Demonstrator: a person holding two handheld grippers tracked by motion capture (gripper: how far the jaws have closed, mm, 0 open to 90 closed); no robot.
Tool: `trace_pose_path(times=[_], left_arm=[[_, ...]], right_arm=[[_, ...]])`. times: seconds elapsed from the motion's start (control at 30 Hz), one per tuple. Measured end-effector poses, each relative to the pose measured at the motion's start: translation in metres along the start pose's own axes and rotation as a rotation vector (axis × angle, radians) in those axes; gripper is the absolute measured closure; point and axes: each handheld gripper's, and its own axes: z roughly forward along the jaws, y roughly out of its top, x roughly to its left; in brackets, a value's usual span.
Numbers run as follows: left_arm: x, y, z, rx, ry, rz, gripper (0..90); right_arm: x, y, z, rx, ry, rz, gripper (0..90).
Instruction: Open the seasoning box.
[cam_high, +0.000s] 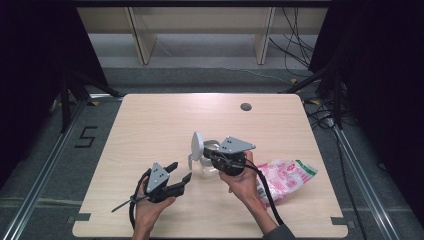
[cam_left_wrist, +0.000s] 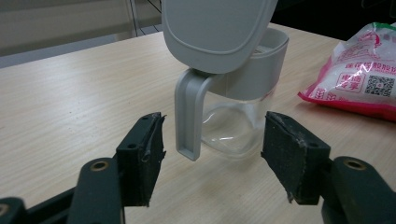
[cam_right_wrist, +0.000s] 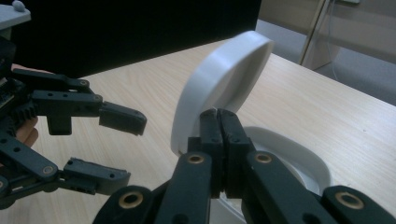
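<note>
The open-lidded jar (cam_left_wrist: 233, 116) stands upright just ahead of the left gripper (cam_left_wrist: 212, 158), jaws apart and empty, while the right gripper (cam_right_wrist: 219, 140), jaws together, rests at its rim.

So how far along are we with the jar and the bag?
Done: the clear glass jar's grey flip lid stands open. In hand: the shut right gripper is at its rim; the open left gripper faces its handle. Left: the pink-and-white plastic bag lies untouched on the table.

We counted one clear glass jug (cam_high: 207, 165) with a grey plastic handle, one grey hinged lid (cam_high: 197, 145), one pink-and-white printed plastic bag (cam_high: 286, 176), two black two-jaw grippers, one light wooden table (cam_high: 160, 125).
</note>
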Motion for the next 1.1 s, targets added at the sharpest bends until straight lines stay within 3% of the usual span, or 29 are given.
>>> trace_pose_path(times=[0.03,0.13,0.17,0.2,0.23,0.27,0.33,0.37,0.4,0.47,0.53,0.57,0.63,0.7,0.77,0.8,0.83,0.87,0.9,1.0,1.03,1.07,1.1], left_arm=[[0.001,-0.002,0.001,0.016,0.002,-0.006,36.3],[0.001,-0.003,0.002,0.016,0.004,-0.028,34.6],[0.004,-0.003,0.002,0.017,0.001,0.003,33.8],[0.002,-0.004,0.002,0.016,0.006,-0.020,33.8],[0.003,-0.003,0.000,0.022,0.006,0.015,33.7],[0.002,-0.003,0.000,0.011,0.004,-0.008,33.4],[0.005,-0.003,-0.001,0.018,0.004,0.021,32.7],[0.001,-0.004,-0.001,0.016,0.009,-0.027,32.4],[0.001,-0.005,-0.001,0.020,0.007,-0.031,31.9],[0.002,-0.005,-0.002,0.029,0.003,0.011,31.7],[0.001,-0.006,-0.001,0.021,-0.002,-0.007,31.7],[-0.001,-0.005,-0.002,0.032,-0.003,0.009,31.6],[-0.003,-0.006,-0.002,0.025,-0.007,-0.008,31.6],[-0.002,-0.005,-0.002,0.031,-0.006,0.027,31.5],[-0.008,-0.007,-0.001,0.037,-0.003,-0.031,31.2],[-0.008,-0.007,-0.001,0.037,-0.003,-0.031,31.2],[-0.006,-0.007,0.000,0.041,-0.008,0.017,31.1],[-0.006,-0.007,0.000,0.041,-0.008,0.017,31.2],[-0.011,-0.009,0.000,0.035,-0.010,-0.053,31.1],[-0.009,-0.010,-0.001,0.040,-0.016,-0.023,31.0],[-0.008,-0.011,0.000,0.033,-0.014,-0.032,30.9],[-0.008,-0.011,0.000,0.033,-0.014,-0.032,30.8],[-0.010,-0.012,-0.001,0.035,-0.009,-0.060,30.4]], right_arm=[[0.001,0.000,0.001,-0.016,0.000,-0.024,90.0],[0.001,0.000,0.001,-0.009,0.011,-0.030,89.3],[0.002,0.000,-0.002,-0.011,-0.002,-0.018,88.7],[0.002,0.000,-0.002,-0.011,-0.002,-0.018,88.7],[0.001,0.000,-0.004,-0.014,-0.006,-0.025,88.0],[0.002,-0.001,-0.010,-0.010,-0.017,-0.007,86.5],[0.002,-0.003,-0.019,-0.011,-0.020,-0.010,84.0],[0.002,-0.004,-0.023,-0.011,-0.011,-0.009,82.2],[0.003,-0.007,-0.031,-0.010,-0.034,-0.005,80.7],[0.002,-0.020,-0.056,0.001,-0.068,-0.014,75.7],[0.002,-0.025,-0.065,0.009,-0.075,-0.011,72.8],[0.003,-0.038,-0.084,0.011,-0.107,0.013,69.9],[0.004,-0.043,-0.090,0.019,-0.128,0.013,68.5],[0.004,-0.055,-0.106,0.036,-0.151,0.021,65.4],[0.005,-0.078,-0.131,0.052,-0.215,0.119,63.4],[0.005,-0.078,-0.131,0.052,-0.215,0.119,63.4],[0.002,-0.088,-0.142,0.050,-0.242,0.127,62.0],[0.002,-0.088,-0.142,0.050,-0.242,0.127,62.0],[0.003,-0.097,-0.158,0.085,-0.302,0.170,61.0],[-0.001,-0.106,-0.170,0.087,-0.343,0.163,59.8],[-0.002,-0.114,-0.181,0.097,-0.397,0.208,57.4],[-0.002,-0.114,-0.181,0.097,-0.397,0.208,57.4],[-0.007,-0.121,-0.189,0.097,-0.447,0.199,54.2]])
